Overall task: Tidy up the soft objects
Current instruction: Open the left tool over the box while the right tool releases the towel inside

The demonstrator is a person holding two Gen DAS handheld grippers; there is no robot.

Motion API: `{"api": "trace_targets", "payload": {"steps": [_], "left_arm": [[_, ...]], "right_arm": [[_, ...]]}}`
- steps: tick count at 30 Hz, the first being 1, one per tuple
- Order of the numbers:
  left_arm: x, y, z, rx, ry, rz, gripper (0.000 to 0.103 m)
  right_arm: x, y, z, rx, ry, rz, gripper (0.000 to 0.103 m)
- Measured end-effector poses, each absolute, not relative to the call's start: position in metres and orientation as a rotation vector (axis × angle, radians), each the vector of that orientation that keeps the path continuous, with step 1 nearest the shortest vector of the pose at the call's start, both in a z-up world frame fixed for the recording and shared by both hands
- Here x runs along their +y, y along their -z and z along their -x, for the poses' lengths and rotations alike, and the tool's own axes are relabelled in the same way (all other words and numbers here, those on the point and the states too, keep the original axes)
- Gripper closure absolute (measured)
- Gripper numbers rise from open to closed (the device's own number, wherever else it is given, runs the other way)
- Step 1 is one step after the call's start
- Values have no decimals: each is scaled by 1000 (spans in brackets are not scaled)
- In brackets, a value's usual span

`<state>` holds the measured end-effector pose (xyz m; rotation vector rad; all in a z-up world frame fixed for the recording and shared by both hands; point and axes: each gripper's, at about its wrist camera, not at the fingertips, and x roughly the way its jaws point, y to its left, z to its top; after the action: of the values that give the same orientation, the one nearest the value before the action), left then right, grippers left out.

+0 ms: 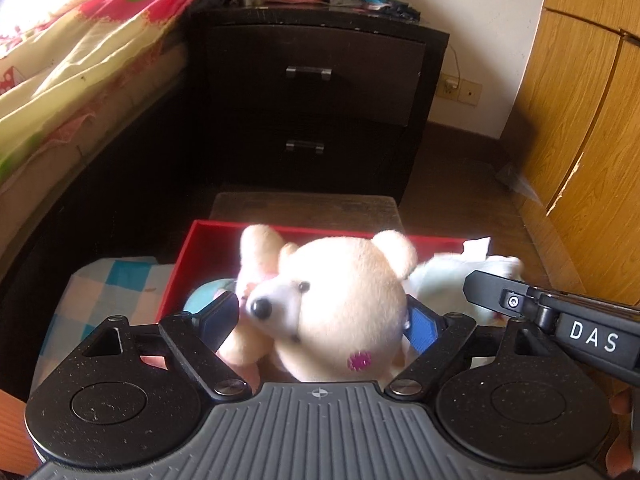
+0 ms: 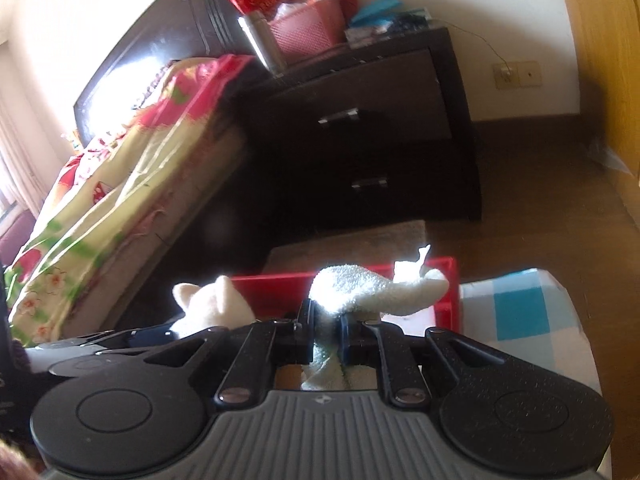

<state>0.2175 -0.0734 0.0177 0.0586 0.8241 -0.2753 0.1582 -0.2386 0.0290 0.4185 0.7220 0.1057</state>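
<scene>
Left gripper [image 1: 324,316] clamps the cream plush teddy bear [image 1: 340,308] by its round head, one blue-padded finger at the snout side and the other behind the head, holding it above the shallow red rectangular box [image 1: 208,240]. Inside that box, under the bear, a teal soft item [image 1: 204,294] shows only in part, too hidden to name. Right gripper [image 2: 326,328] is clenched on a white terry-cloth towel [image 2: 372,288], its fingers pinched close together on the fabric, which bunches forward over the box's far red rim [image 2: 448,276] and hangs down between the fingers. Both soft things sit right at their grippers' tips, side by side. A blue-and-white checked cushion [image 2: 516,312] lies just beside the box, before a dark wooden nightstand [image 1: 316,96].
</scene>
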Motion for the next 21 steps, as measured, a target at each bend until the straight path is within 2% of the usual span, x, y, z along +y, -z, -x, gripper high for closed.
{"api": "trace_targets", "payload": {"steps": [2, 4, 6, 9, 12, 21], "left_arm": [[-71, -18, -216, 828, 266, -61, 19], [-67, -20, -215, 834, 256, -51, 15], [-68, -22, -214, 842, 249, -54, 12], [-72, -25, -207, 850, 253, -93, 10], [-74, -30, -194, 848, 257, -126, 10], [-69, -49, -169, 850, 270, -139, 6]], "right_arm": [[-242, -25, -161, 743, -92, -431, 98], [-245, -24, -160, 747, -68, -432, 83], [-248, -26, -159, 748, -47, -433, 75], [-250, -30, -157, 771, -31, -433, 73], [-246, -36, -152, 797, -25, -410, 66], [-238, -58, -117, 796, -15, -378, 64]]}}
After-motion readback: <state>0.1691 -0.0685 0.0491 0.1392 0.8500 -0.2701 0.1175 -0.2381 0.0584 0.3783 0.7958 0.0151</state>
